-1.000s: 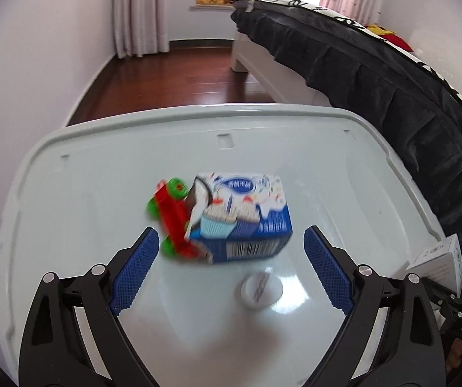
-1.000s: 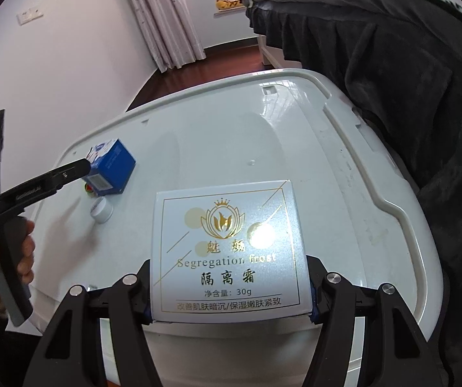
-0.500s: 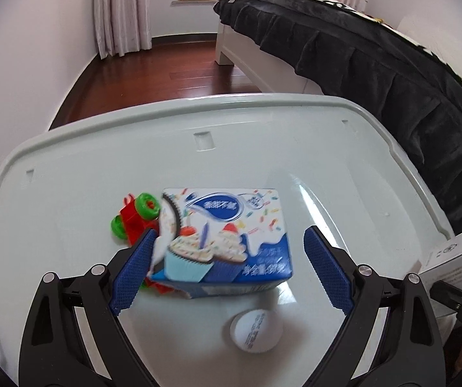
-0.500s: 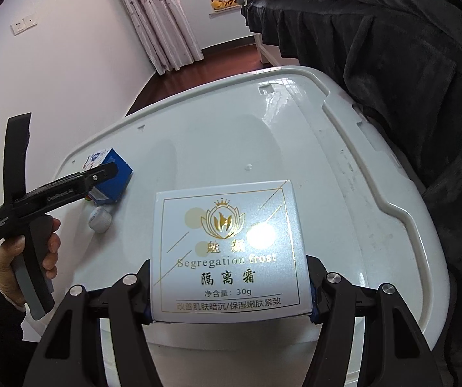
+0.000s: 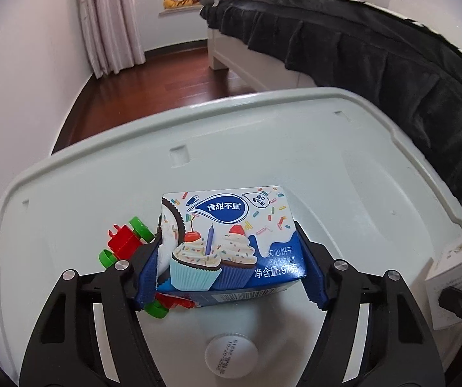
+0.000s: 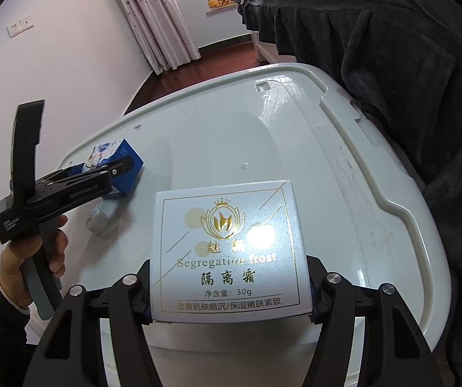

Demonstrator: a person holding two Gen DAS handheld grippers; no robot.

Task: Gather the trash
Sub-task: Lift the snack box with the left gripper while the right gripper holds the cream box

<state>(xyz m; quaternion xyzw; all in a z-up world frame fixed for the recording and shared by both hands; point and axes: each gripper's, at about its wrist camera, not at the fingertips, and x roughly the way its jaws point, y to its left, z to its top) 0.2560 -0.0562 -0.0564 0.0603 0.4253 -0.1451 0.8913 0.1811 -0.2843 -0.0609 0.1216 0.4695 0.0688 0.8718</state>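
trash first: the blue biscuit box [image 5: 231,242] lies on the white lid [image 5: 295,161], toward its near left, between the pads of my left gripper [image 5: 231,269], whose jaws are closing on it; the left pad looks to touch, the right not quite. my right gripper [image 6: 231,293] is clamped on the white cream box [image 6: 227,251], lifted near the front edge. left on the lid: a small white cap [image 5: 231,354] and a red-green toy [image 5: 124,245]. i see no bin.
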